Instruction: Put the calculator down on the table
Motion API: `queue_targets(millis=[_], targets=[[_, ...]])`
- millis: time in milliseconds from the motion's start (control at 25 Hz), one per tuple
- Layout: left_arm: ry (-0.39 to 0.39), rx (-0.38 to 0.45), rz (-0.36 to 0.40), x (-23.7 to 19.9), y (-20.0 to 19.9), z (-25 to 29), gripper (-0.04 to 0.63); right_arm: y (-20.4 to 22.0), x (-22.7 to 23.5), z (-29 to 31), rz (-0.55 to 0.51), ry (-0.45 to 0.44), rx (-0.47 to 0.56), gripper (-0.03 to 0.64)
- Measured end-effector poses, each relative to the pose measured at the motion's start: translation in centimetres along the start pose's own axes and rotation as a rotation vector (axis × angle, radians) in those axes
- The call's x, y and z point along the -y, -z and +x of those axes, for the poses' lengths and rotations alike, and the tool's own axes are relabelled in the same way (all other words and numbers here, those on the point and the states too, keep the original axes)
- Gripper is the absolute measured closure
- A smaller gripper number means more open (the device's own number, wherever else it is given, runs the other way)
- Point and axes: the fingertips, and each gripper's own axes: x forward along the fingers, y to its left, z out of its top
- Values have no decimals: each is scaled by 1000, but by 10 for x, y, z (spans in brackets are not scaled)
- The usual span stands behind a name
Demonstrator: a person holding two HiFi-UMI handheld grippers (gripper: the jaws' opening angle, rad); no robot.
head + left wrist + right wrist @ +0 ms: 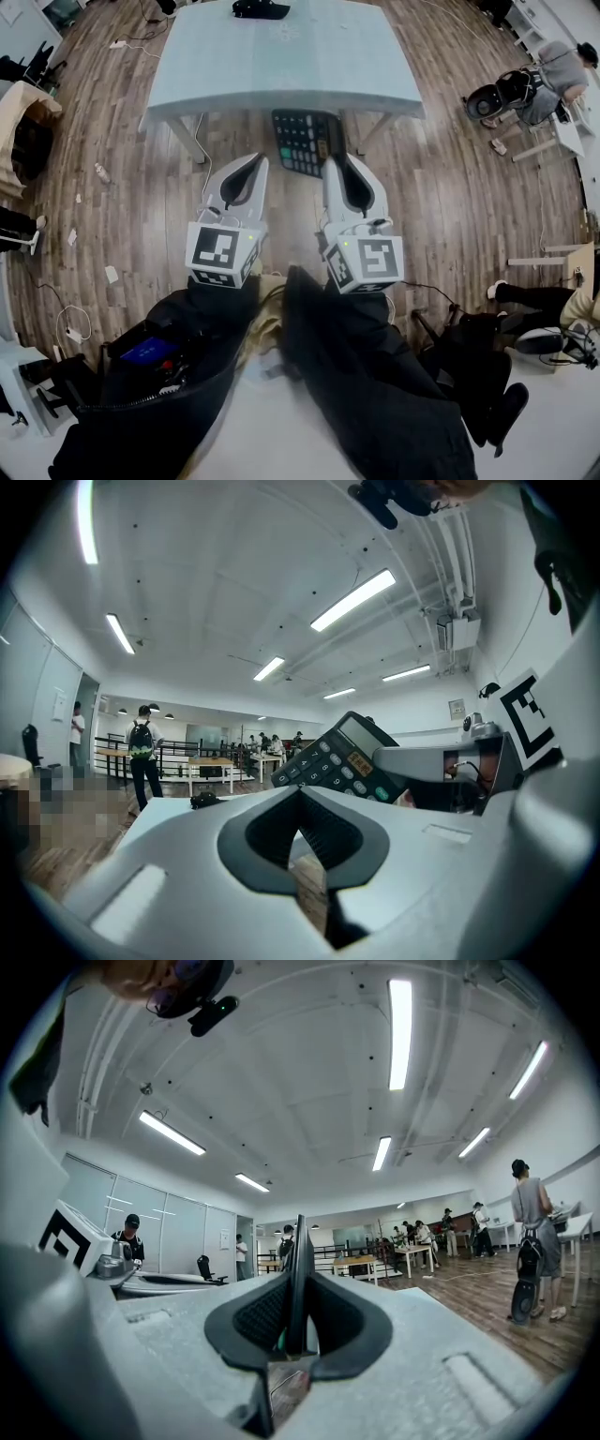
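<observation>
A black calculator hangs over the wooden floor just in front of the pale green table, keys up. My right gripper is shut on its right edge; in the right gripper view the calculator shows edge-on as a thin dark blade between the pads. My left gripper is beside it on the left, shut, with nothing between its jaws. From the left gripper view the calculator appears tilted up at the right, its display and keys facing that camera.
A small black object lies at the table's far edge. A person stands with equipment at the far right. Cables and scraps lie on the floor at the left. Further tables and people stand across the room.
</observation>
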Motion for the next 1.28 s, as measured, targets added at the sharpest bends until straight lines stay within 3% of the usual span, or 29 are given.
queue_targets(millis=[320, 680, 1160, 1280], targets=[[12, 14, -22, -19, 6, 40, 594, 6, 25, 30, -8, 25, -2, 569], [97, 39, -43, -55, 9, 153, 595, 11, 101, 106, -47, 151, 7, 569], [153, -63, -65, -136, 20, 322, 594, 30, 188, 270, 6, 206, -56, 571], [149, -76, -62, -152, 20, 343, 595, 29, 198, 294, 12, 209, -51, 569]])
